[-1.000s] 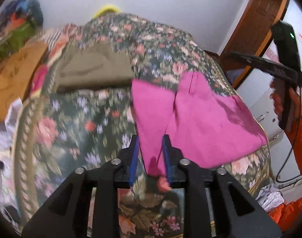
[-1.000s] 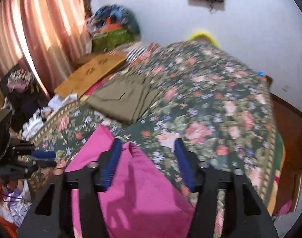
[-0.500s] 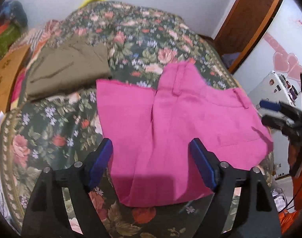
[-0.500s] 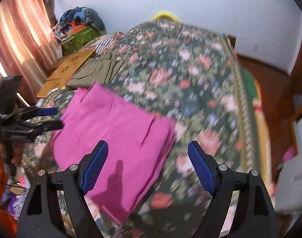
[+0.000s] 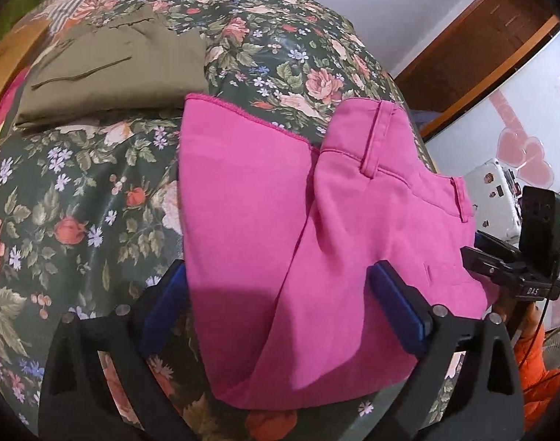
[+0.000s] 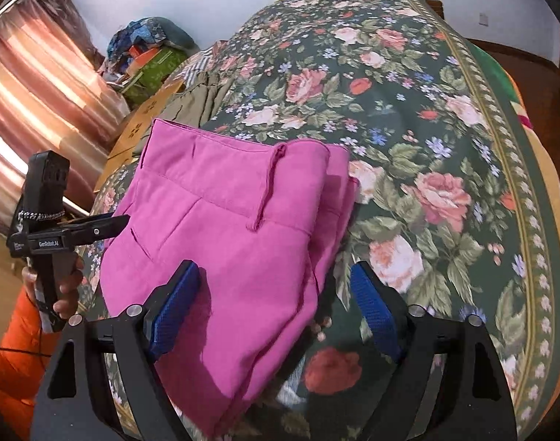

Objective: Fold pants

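Pink pants [image 5: 298, 228] lie folded in layers on the floral bedspread [image 5: 78, 191], waistband and belt loops toward the far right; they also show in the right wrist view [image 6: 235, 235]. My left gripper [image 5: 283, 308] is open, its blue pads astride the pants' near edge, holding nothing. My right gripper [image 6: 276, 308] is open over the pants' folded corner and the bedspread [image 6: 426, 147], also empty. The right gripper shows at the right edge of the left wrist view [image 5: 515, 264]; the left gripper shows at the left of the right wrist view [image 6: 59, 231].
A folded olive garment [image 5: 111, 70] lies on the bed beyond the pink pants. Cardboard [image 6: 147, 117] and piled clutter [image 6: 147, 55] sit by the curtain [image 6: 33, 92]. A wooden door [image 5: 474, 44] and a white appliance [image 5: 492, 194] stand beside the bed.
My left gripper let go of the pink pants and opened wide. The pants now lie flat, folded over. Both grippers have drawn closer over the pants' near edges.
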Tool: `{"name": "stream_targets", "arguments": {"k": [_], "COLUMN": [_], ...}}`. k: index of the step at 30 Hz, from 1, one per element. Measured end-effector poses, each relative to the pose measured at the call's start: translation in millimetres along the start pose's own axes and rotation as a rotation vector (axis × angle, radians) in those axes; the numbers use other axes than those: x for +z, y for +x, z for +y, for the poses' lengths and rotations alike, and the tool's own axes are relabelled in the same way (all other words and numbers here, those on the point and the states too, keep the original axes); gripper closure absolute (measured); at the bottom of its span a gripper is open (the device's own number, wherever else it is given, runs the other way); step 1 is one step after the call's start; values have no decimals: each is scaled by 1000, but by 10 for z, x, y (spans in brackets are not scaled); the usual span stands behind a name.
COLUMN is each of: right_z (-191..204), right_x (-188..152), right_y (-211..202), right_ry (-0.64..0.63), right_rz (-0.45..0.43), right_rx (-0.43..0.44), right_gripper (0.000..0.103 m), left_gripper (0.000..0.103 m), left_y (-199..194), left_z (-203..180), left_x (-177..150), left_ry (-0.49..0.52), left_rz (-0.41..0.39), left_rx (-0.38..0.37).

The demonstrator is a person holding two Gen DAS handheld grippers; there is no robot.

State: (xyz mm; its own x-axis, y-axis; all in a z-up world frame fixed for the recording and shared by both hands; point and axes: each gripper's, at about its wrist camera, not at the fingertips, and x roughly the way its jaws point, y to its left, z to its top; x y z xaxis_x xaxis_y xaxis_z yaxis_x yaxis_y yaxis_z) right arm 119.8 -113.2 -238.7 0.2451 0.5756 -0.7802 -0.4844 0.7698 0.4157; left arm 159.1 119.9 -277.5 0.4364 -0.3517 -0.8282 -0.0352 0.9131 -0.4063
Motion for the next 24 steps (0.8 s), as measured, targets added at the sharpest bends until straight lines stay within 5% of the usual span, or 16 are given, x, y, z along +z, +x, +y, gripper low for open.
{"name": "stream_targets", "arguments": {"k": [6, 10, 17, 24], "right_z": [-39, -42, -101, -4], "right_x": [50, 106, 144, 173], "right_y": [53, 66, 28, -116], "right_ry": [1, 2, 31, -3], "right_rz": [-23, -42, -64, -109], "right_rx": [36, 64, 99, 93], "right_gripper": [25, 48, 72, 84], "left_gripper": [24, 38, 68, 77], "left_y": [68, 58, -33, -220], "left_z": [-57, -110, -232, -353], "left_x": [112, 150, 158, 167], "left_ry": [10, 33, 84, 127], "left_rz": [-3, -9, -36, -94], "left_rx": [-8, -1, 20, 46]}}
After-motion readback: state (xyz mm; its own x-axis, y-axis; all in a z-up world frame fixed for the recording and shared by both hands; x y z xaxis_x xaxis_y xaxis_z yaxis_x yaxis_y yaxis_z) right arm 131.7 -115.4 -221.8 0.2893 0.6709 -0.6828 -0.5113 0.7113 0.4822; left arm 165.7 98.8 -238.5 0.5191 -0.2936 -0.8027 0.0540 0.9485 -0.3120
